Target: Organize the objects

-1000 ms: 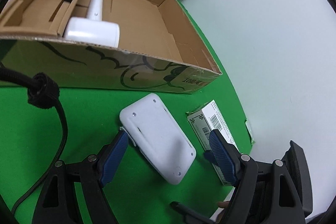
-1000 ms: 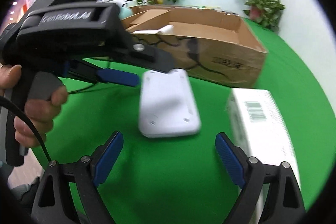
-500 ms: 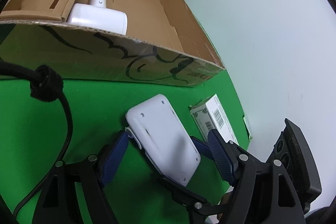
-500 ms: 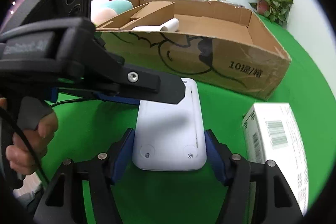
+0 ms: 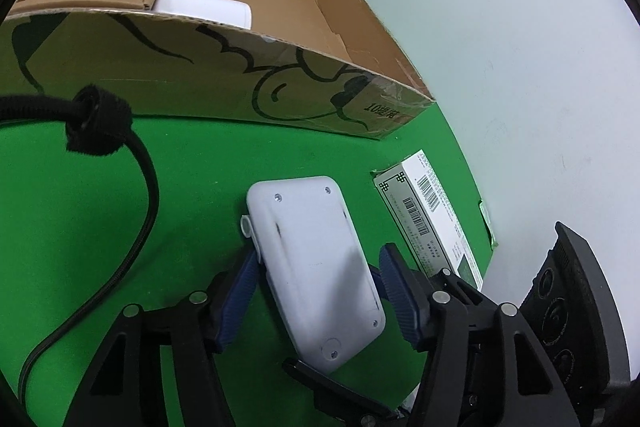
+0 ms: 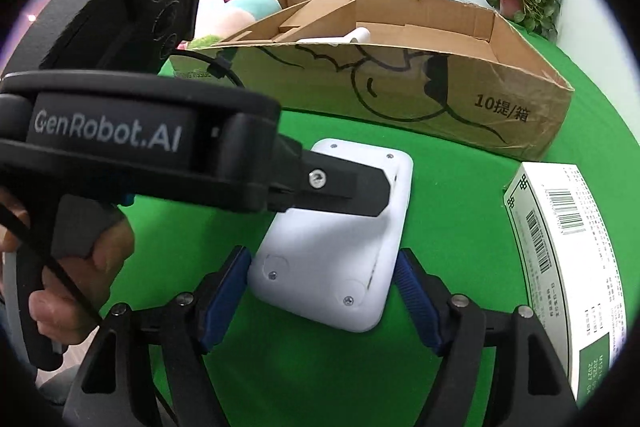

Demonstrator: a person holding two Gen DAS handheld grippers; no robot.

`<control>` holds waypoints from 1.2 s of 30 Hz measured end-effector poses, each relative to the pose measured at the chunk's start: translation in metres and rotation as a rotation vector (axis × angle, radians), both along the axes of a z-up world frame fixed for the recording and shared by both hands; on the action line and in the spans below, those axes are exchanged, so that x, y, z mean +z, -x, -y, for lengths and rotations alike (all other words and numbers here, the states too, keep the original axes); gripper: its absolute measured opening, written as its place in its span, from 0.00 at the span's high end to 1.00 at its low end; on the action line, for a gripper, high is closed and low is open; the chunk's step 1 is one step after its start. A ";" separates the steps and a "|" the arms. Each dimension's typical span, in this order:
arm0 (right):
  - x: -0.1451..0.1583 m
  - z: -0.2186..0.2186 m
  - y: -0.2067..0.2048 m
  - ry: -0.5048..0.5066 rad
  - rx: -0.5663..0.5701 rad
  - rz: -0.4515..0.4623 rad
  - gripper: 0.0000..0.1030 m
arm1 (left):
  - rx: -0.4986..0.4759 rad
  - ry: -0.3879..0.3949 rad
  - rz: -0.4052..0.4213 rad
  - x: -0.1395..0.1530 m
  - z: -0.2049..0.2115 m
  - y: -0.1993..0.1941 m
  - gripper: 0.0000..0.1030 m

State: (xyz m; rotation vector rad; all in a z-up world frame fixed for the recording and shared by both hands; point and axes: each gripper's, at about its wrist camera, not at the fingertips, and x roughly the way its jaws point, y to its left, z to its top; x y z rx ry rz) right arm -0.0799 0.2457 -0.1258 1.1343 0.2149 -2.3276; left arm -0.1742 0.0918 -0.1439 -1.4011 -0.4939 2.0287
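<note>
White flat device, underside up with screws showing, lying on the green desk just in front of the cardboard box, straddled from two sides at once, probably to square it up for a lift into the box. Box largest, open-topped, already holding a white appliance beside cardboard inserts; near wall standing between device and interior. White barcoded carton near the device on its right, apart from it. Left hand-held gripper closing, left pad touching the device's edge, right pad apart. Right hand-held gripper opening, pads flanking the near end, no firm hold. Black cable trailing clear on the left.
</note>
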 end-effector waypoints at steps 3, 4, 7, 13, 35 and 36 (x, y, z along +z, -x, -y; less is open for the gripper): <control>-0.001 0.002 0.003 -0.005 -0.012 0.003 0.28 | 0.000 0.005 -0.005 0.000 0.001 -0.003 0.47; -0.001 0.003 0.004 -0.013 -0.016 0.003 0.28 | -0.002 0.011 -0.011 0.001 0.000 -0.003 0.48; -0.002 0.004 0.012 -0.038 -0.022 -0.002 0.29 | -0.004 0.024 -0.016 0.002 -0.002 -0.005 0.51; -0.004 0.004 0.010 -0.072 -0.050 -0.008 0.31 | 0.007 0.030 0.003 0.003 0.007 -0.013 0.62; 0.010 0.006 -0.009 -0.048 -0.091 0.036 0.32 | 0.035 0.053 -0.018 0.027 0.010 -0.029 0.73; 0.014 0.006 -0.009 -0.041 -0.093 0.026 0.32 | 0.037 0.055 -0.028 0.032 0.010 -0.028 0.73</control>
